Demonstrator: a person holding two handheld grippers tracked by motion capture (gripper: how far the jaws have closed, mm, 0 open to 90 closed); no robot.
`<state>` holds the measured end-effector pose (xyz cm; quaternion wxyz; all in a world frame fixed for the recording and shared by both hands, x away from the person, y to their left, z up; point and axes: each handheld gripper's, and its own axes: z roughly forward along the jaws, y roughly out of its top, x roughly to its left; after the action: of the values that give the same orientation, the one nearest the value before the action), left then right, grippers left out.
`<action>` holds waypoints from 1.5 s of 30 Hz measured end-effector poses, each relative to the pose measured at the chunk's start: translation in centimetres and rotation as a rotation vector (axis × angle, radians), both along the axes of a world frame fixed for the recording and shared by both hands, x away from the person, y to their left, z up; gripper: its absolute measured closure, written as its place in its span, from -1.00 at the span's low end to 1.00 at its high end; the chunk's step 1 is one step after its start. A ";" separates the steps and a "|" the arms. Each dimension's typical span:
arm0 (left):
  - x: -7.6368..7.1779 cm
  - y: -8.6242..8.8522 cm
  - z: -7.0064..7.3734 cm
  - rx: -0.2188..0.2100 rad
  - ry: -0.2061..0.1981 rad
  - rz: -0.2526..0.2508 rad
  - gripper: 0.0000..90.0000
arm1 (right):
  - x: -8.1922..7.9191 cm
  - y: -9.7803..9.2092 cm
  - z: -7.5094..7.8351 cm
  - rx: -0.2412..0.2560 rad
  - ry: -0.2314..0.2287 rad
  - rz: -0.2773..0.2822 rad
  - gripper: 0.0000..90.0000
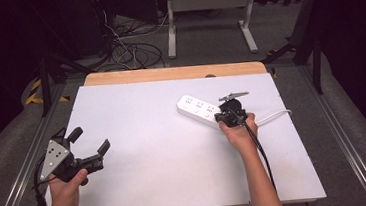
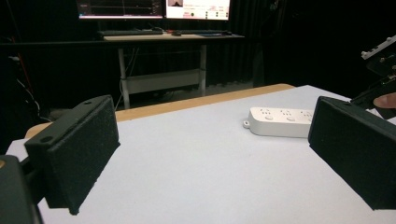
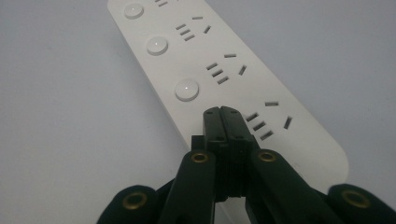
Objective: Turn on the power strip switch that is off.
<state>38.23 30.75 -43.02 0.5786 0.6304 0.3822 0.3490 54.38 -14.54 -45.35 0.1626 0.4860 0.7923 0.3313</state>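
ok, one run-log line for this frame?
right gripper: jaws shut, tips over power strip beside a round button | left gripper: open, idle, apart | table: white

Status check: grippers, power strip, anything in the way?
Left gripper open, idle. Right gripper shut, tips over power strip near a button. Nothing in the way.

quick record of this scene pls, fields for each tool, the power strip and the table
left tool: jaws wide open, holding nothing, over the table's near left part
right tool: jaws shut together, tips over the power strip beside its fourth button's spot
power strip: white, lying flat on the table's far right part, round buttons beside each socket group
cord: white, runs off the strip toward the right edge
table: white top, wooden strip along the far edge
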 end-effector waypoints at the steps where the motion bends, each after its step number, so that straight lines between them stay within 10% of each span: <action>1: 0.0 0.0 0.0 0.000 0.000 0.000 -0.94 | 0.0 0.0 0.0 0.000 0.001 -0.001 1.00; 45: 0.1 -0.1 0.0 0.005 0.001 -0.004 -0.94 | -0.2 0.1 -0.1 -0.024 -0.026 -0.002 1.00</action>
<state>38.32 30.61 -43.03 0.5774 0.6329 0.3804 0.3484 54.14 -14.42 -45.47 0.1790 0.4806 0.7935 0.3278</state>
